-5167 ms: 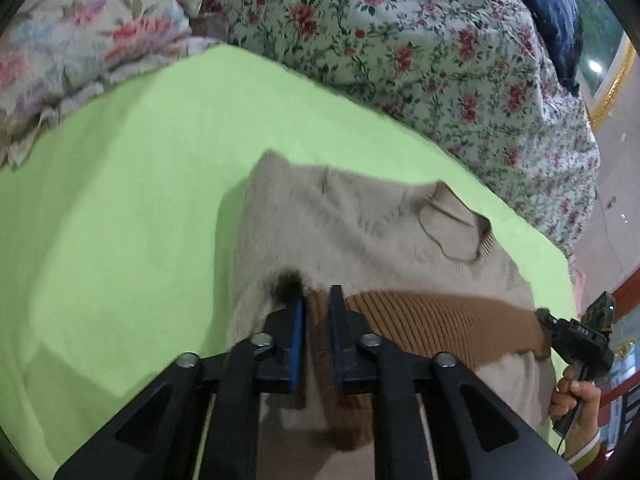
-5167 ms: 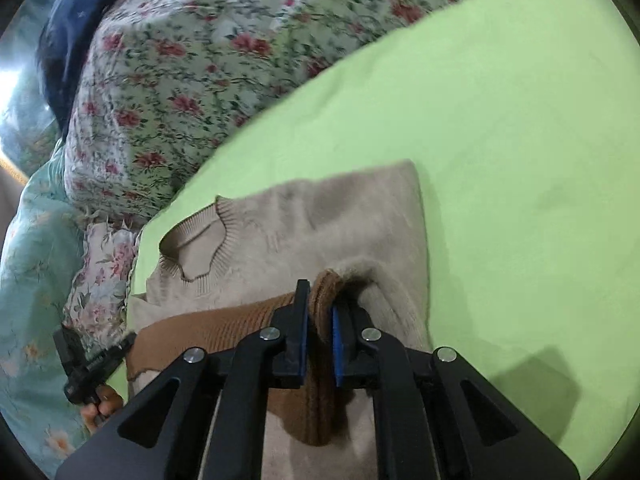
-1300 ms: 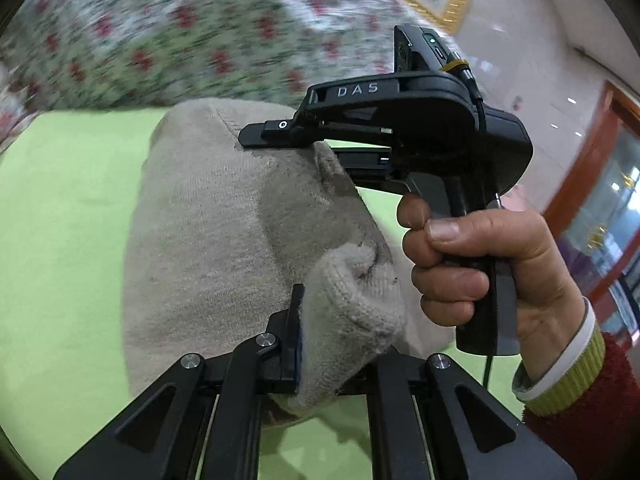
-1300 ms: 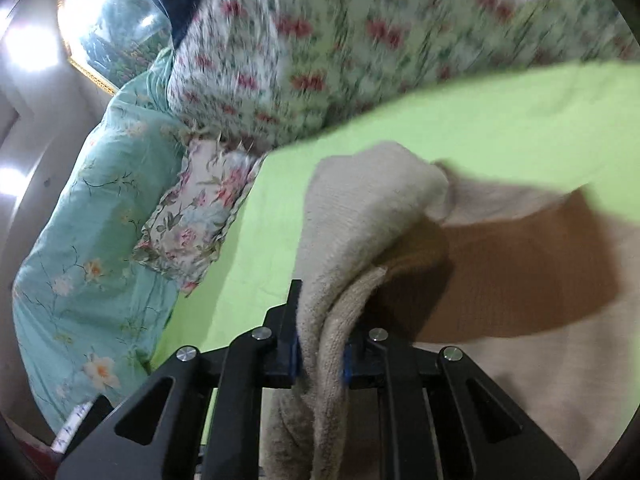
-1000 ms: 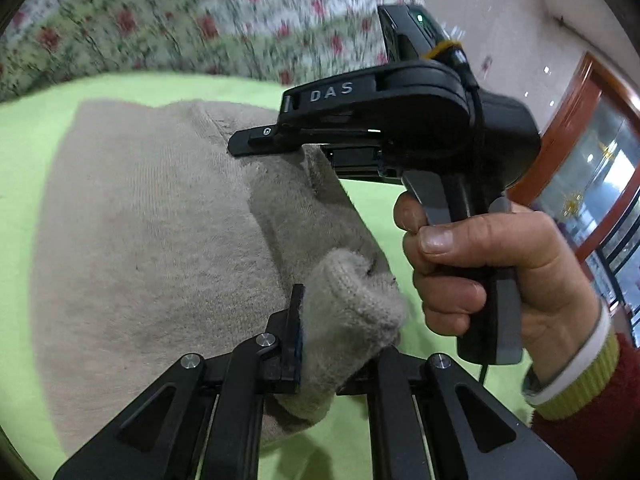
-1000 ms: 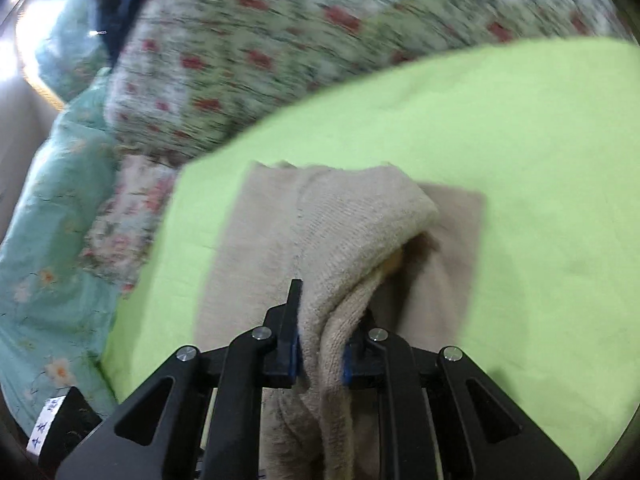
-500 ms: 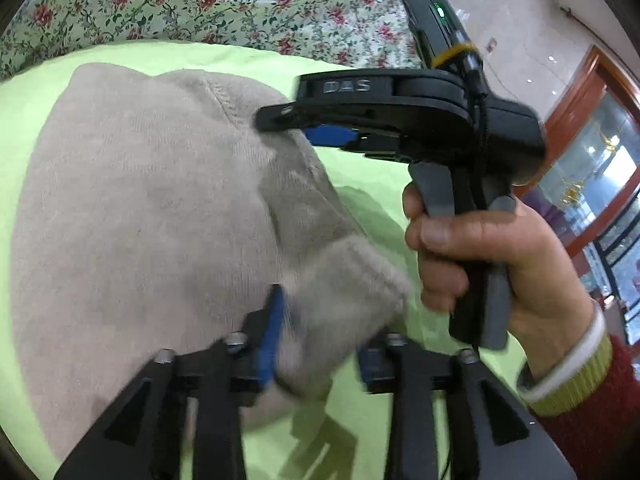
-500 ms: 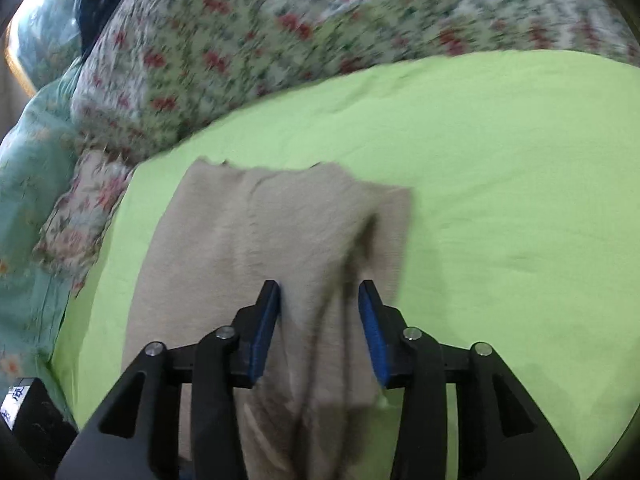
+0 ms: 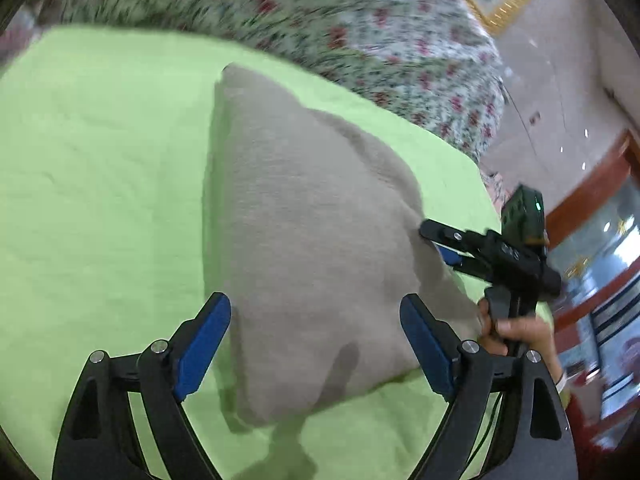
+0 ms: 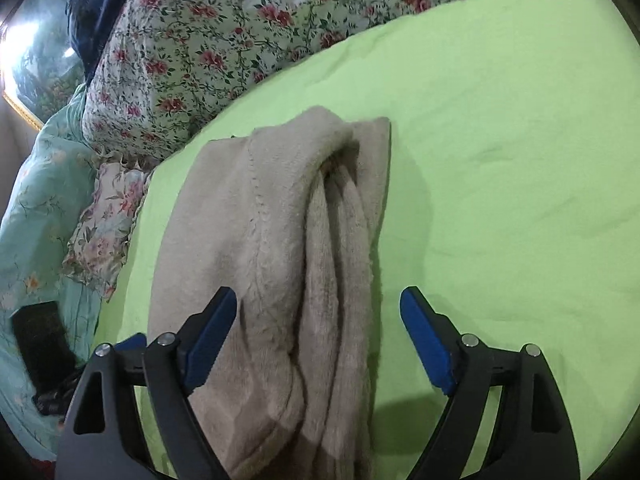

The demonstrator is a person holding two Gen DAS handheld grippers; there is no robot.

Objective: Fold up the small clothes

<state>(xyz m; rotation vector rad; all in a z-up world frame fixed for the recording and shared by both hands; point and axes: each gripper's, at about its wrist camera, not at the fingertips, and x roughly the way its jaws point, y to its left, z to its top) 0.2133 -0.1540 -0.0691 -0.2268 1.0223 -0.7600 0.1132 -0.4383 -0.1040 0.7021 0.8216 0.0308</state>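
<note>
Both tools gape above folded beige sweater.

It was a bedroom at home: a bed under a lime-green sheet, a rose-print quilt heaped behind, a teal floral duvet and a gilt-framed picture beyond.

A lime-green sheet, a floral quilt behind it, a teal blanket

Black tool arms, blue pads (silver screws)
</note>
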